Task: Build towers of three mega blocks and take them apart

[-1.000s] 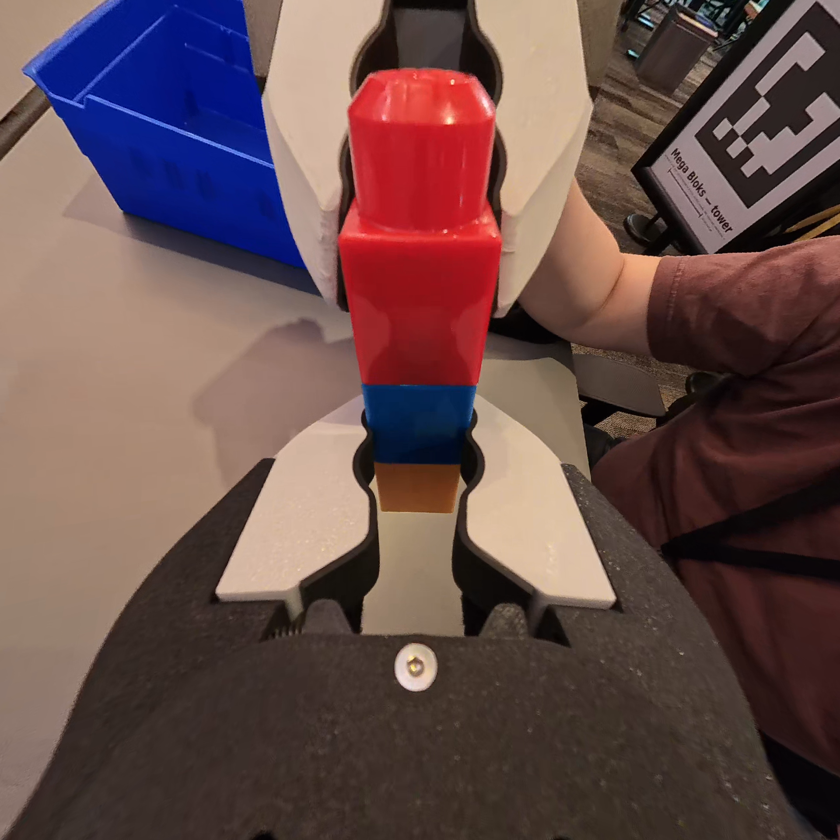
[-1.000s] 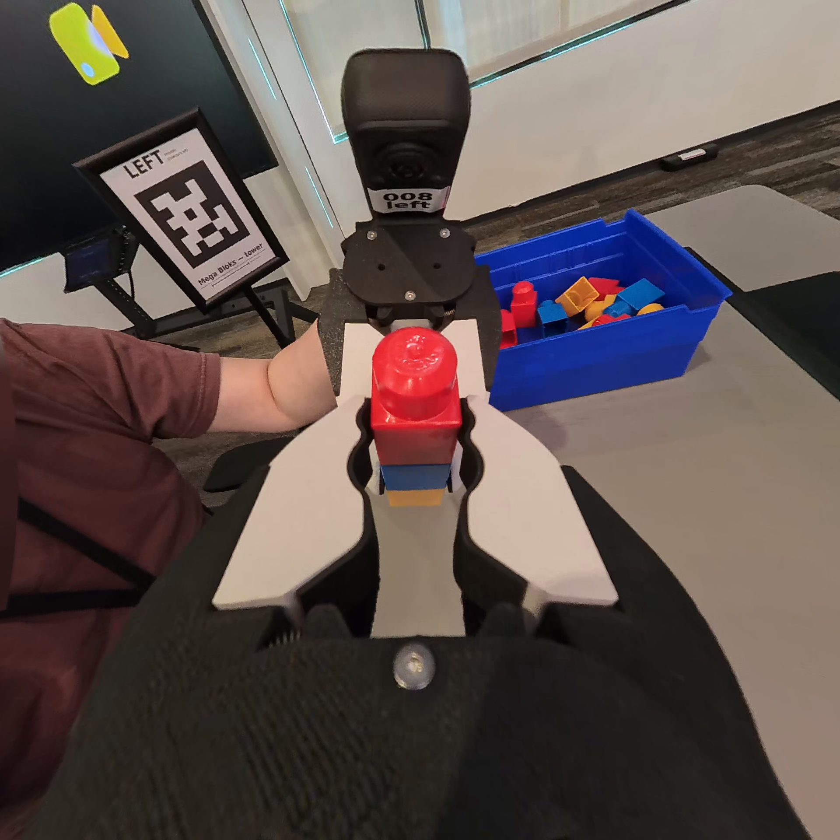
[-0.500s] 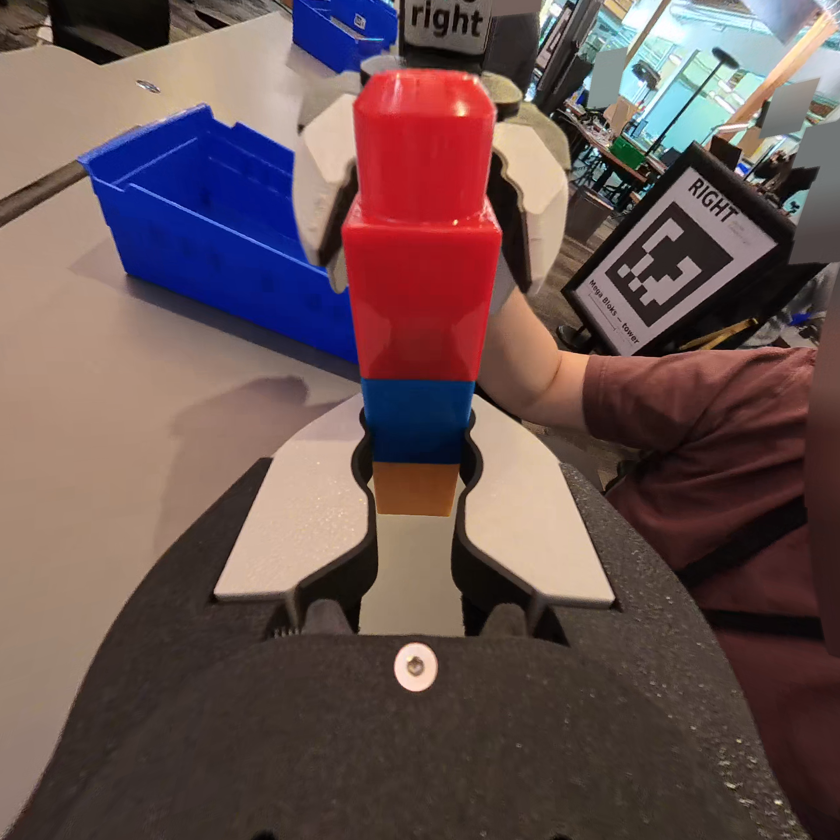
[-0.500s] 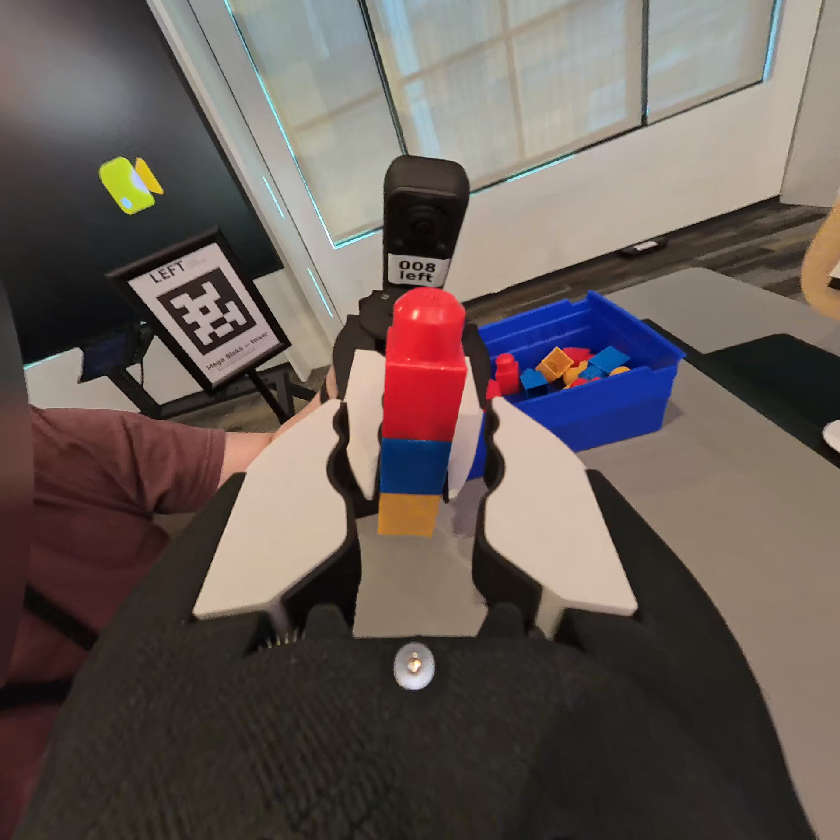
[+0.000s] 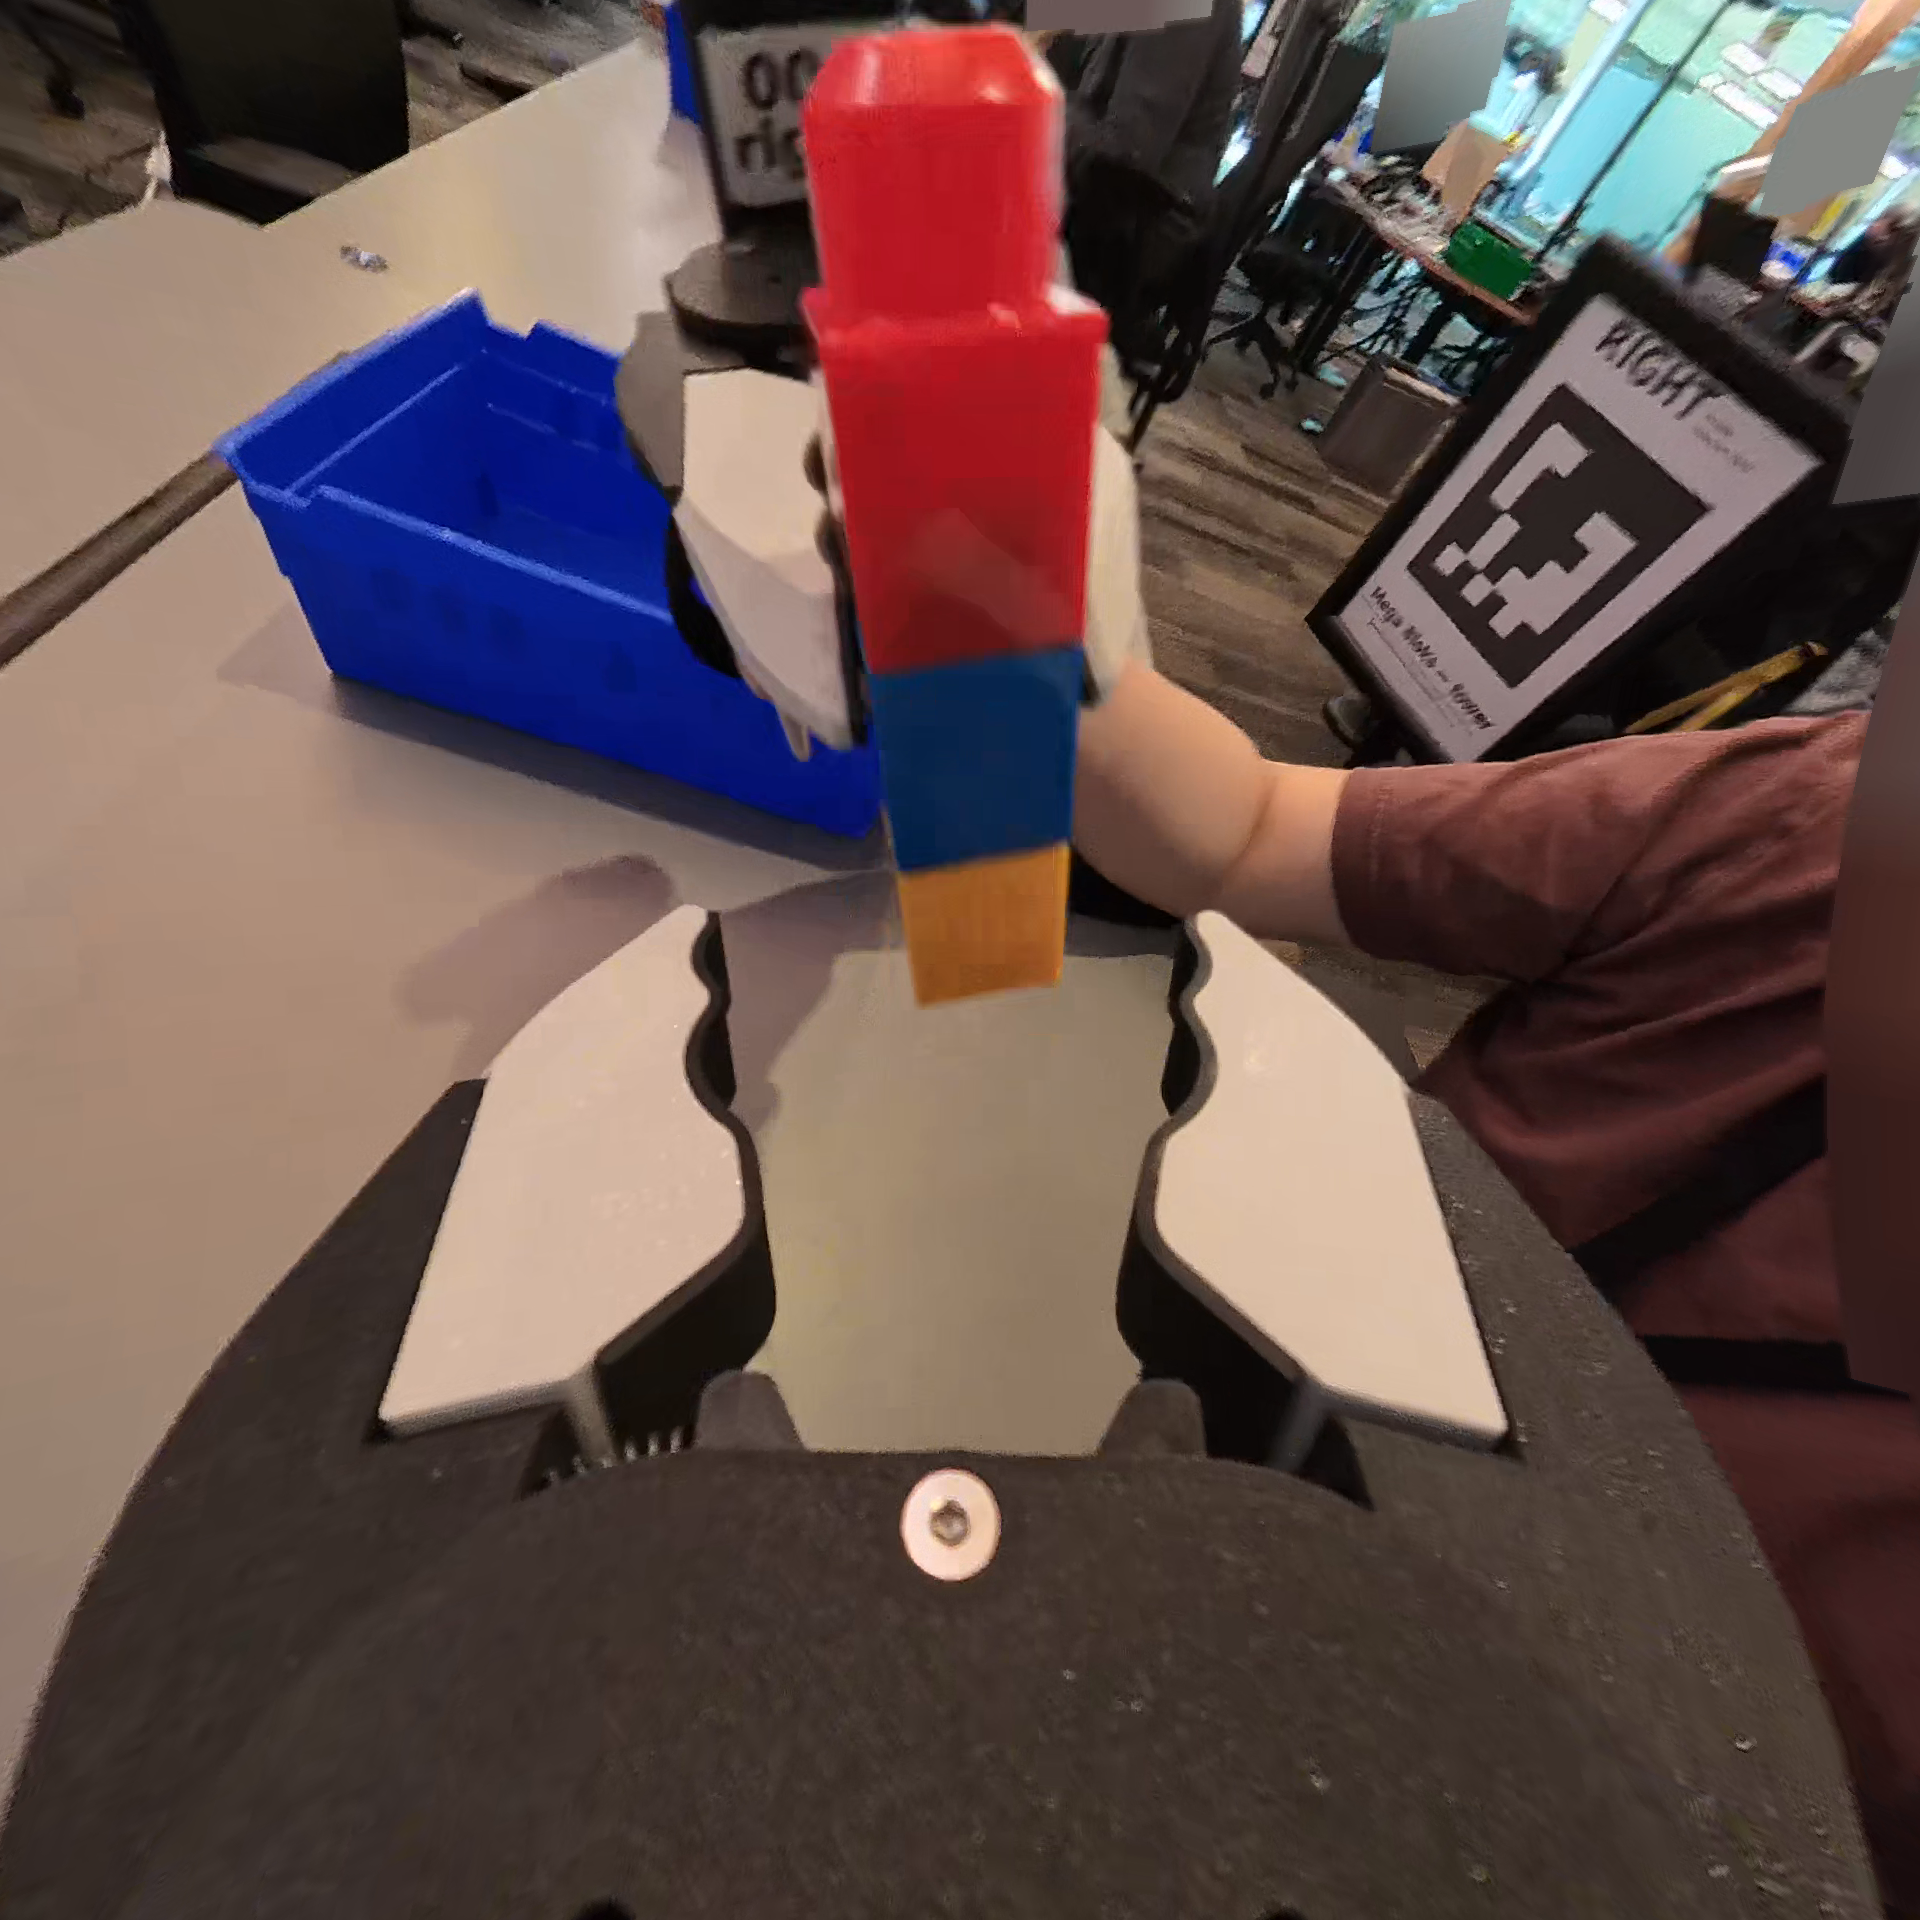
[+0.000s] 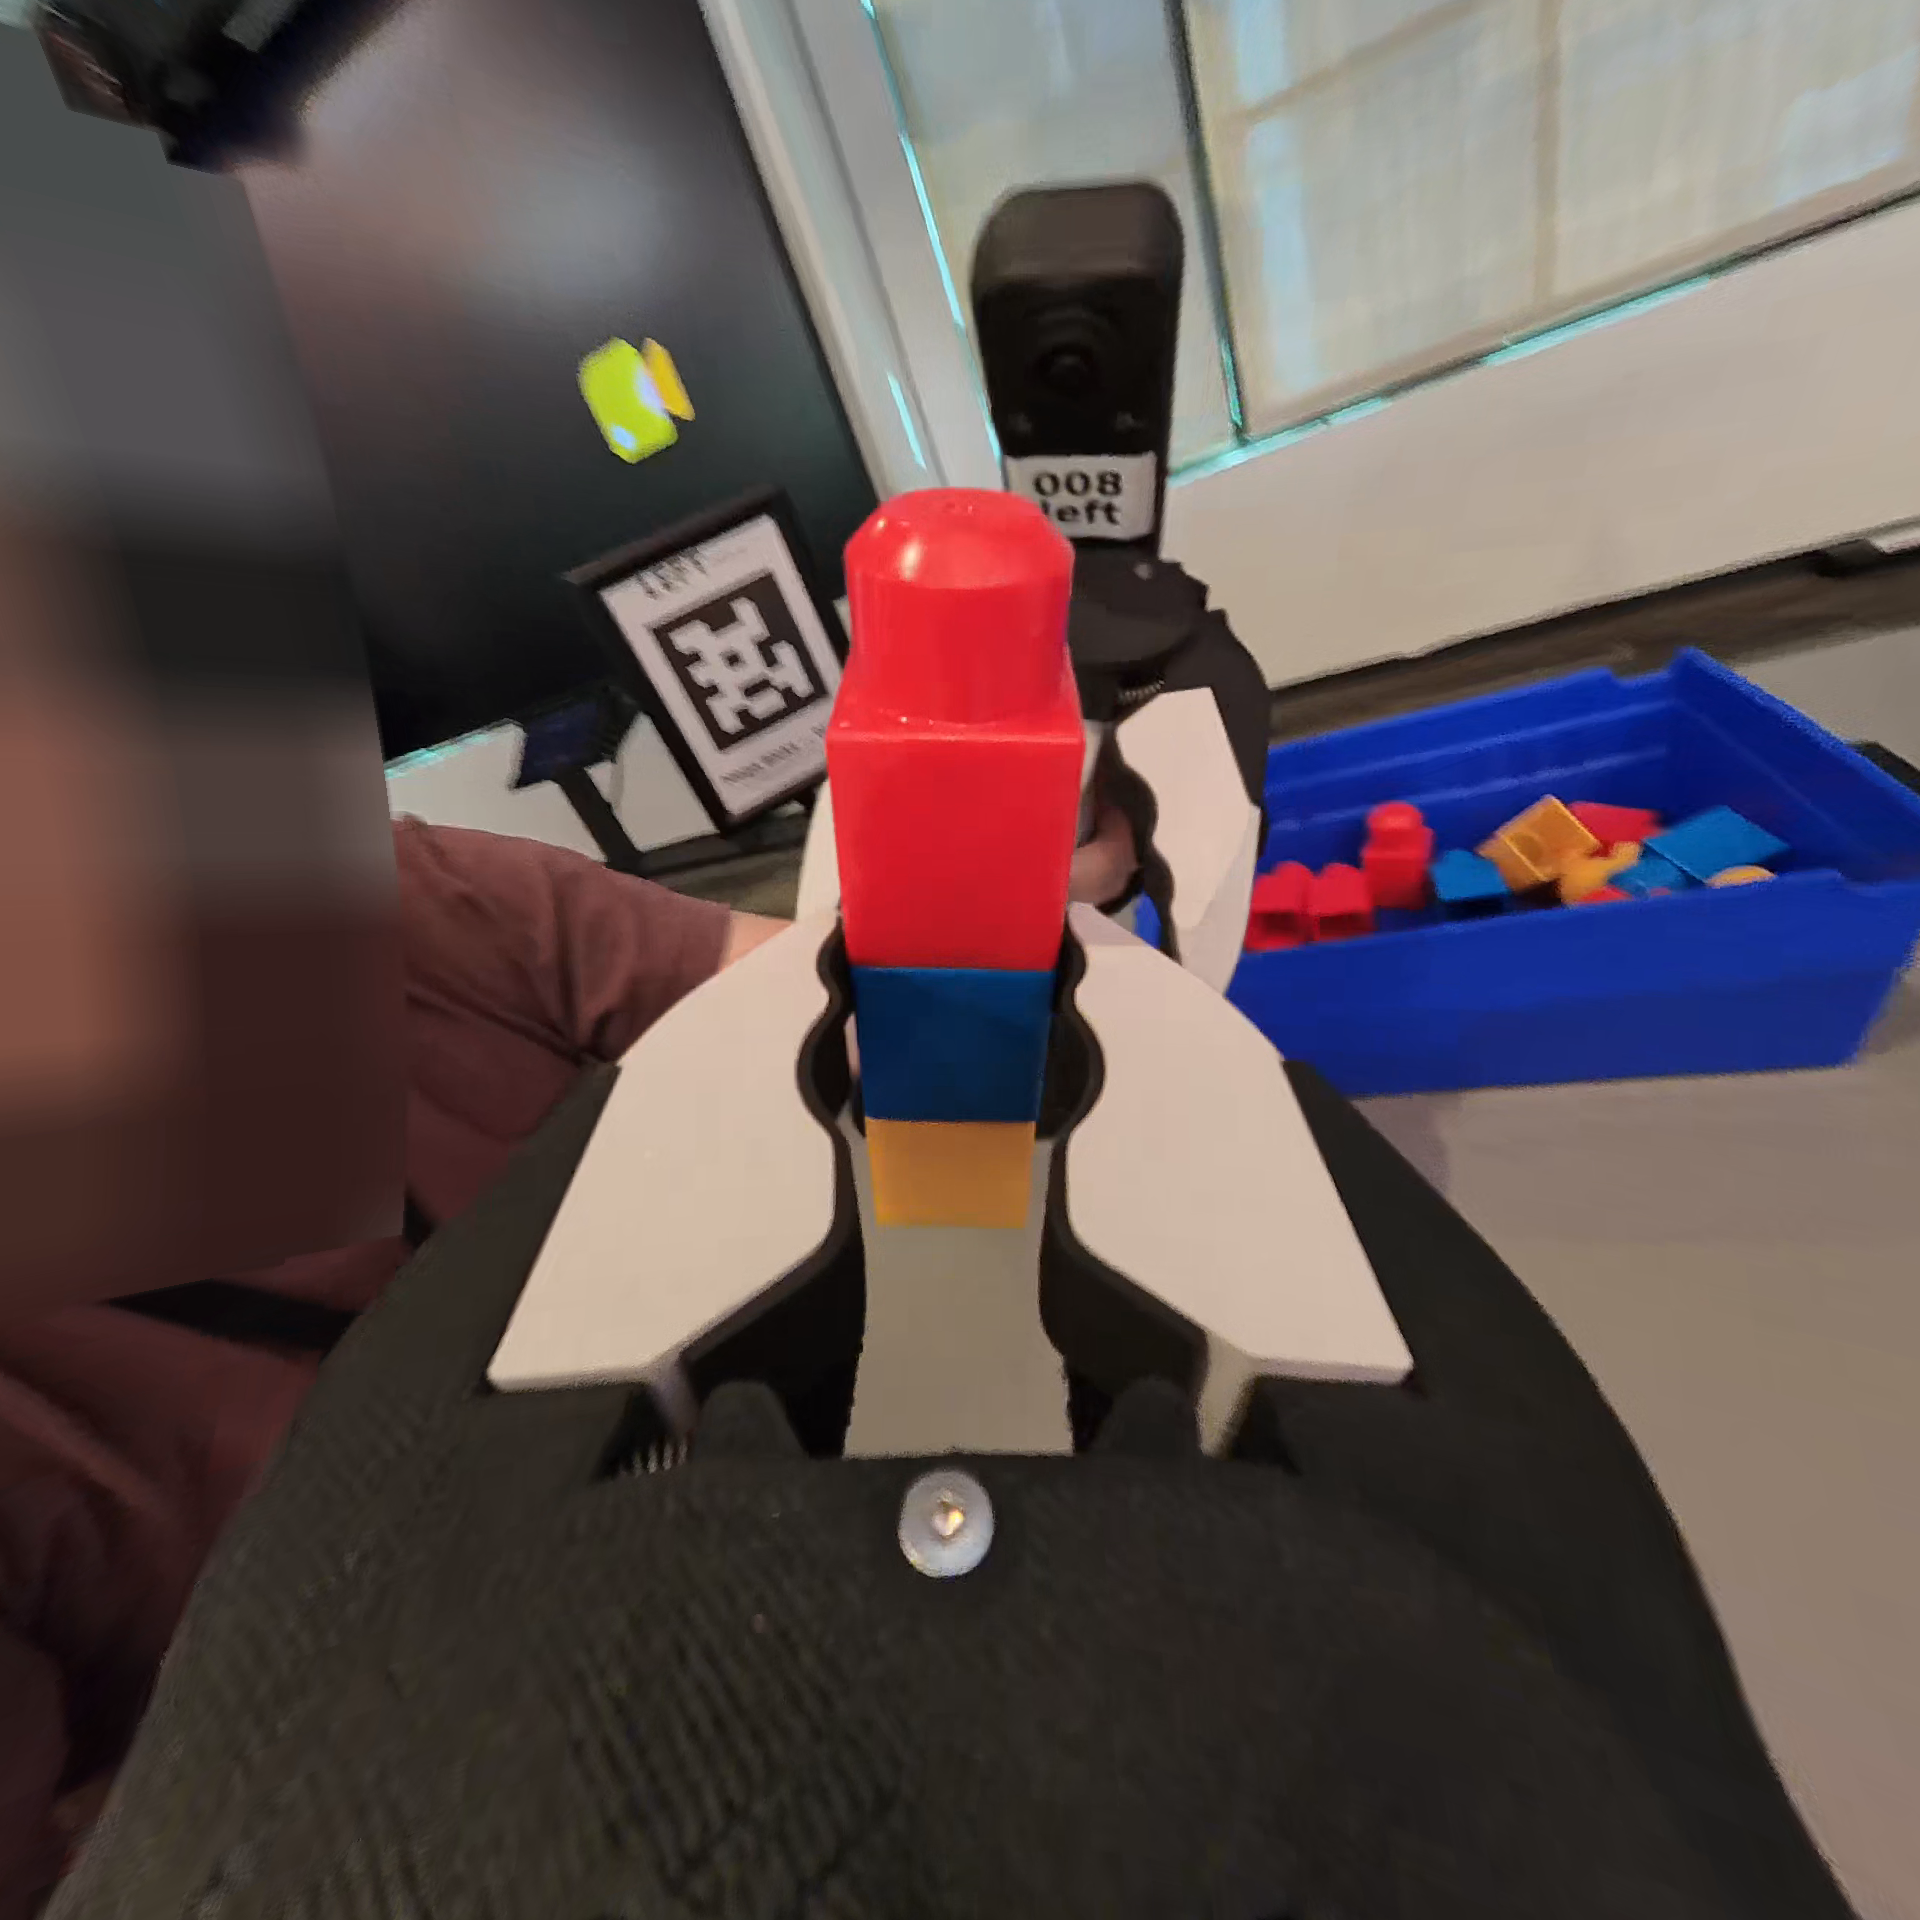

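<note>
Pinching the blue middle block (image 6: 951, 1044) from both sides, the right gripper's (image 6: 951, 1023) fingers carry the three-block tower (image 6: 951, 914) upright above the bench (image 6: 1610, 1299), red block (image 6: 951, 831) on top, orange block (image 6: 951, 1172) below. The left gripper (image 5: 951, 1023) stands just beside it with fingers spread wide, touching nothing. The blue bin (image 6: 1662, 997) lies to the right.

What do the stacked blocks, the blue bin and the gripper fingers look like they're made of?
Red block: glossy moulded plastic with sharp highlights. Blue block and orange block: likely the same plastic, duller here. Blue bin: rigid plastic, slight sheen. Fingers: matte pale-grey faces on black bodies; material unclear.
</note>
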